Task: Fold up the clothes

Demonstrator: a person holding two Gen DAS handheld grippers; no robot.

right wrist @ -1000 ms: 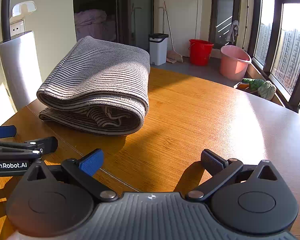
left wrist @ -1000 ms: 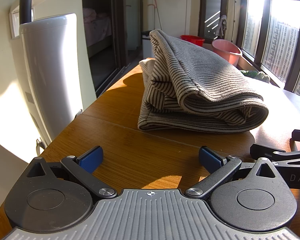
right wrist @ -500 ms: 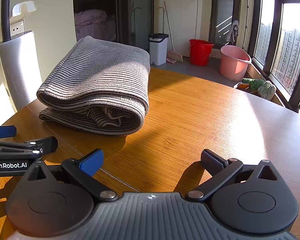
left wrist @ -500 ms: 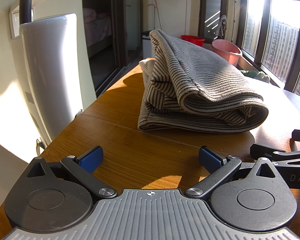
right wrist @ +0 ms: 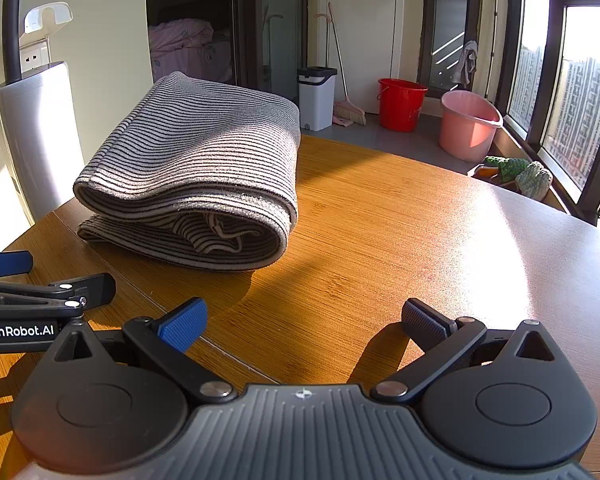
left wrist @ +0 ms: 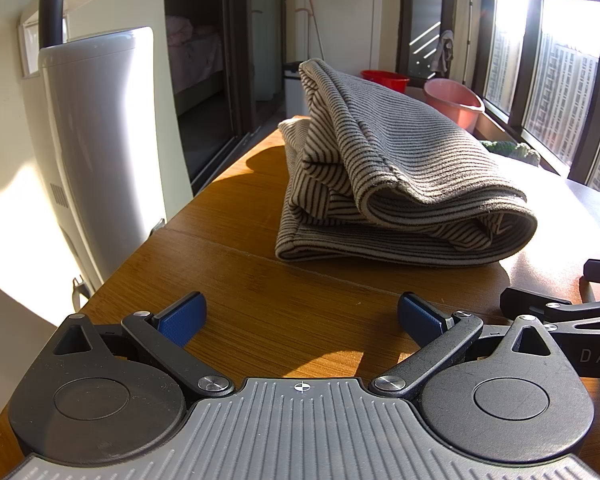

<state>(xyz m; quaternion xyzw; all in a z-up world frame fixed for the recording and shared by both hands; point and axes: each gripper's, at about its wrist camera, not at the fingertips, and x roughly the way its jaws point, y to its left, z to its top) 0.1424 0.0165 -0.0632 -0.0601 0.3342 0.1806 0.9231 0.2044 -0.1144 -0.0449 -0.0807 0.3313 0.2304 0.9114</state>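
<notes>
A grey-and-cream striped garment (left wrist: 400, 184) lies folded in a thick bundle on the wooden table (left wrist: 260, 304); the right wrist view has the garment (right wrist: 196, 176) at the left. My left gripper (left wrist: 302, 318) rests low on the table, short of the bundle, open with nothing between its blue pads. My right gripper (right wrist: 304, 322) sits beside it to the right, also open and empty, with the bundle ahead and to its left. Each gripper shows in the other's view: the right one (left wrist: 560, 304) at the edge, the left one (right wrist: 40, 280) likewise.
A tall white appliance (left wrist: 100, 152) with a black cable stands off the table's left edge. Beyond the table are a white bin (right wrist: 317, 98), a red bucket (right wrist: 400, 104), a pink basin (right wrist: 468, 124) and windows on the right. Bare tabletop (right wrist: 440, 232) spreads right of the bundle.
</notes>
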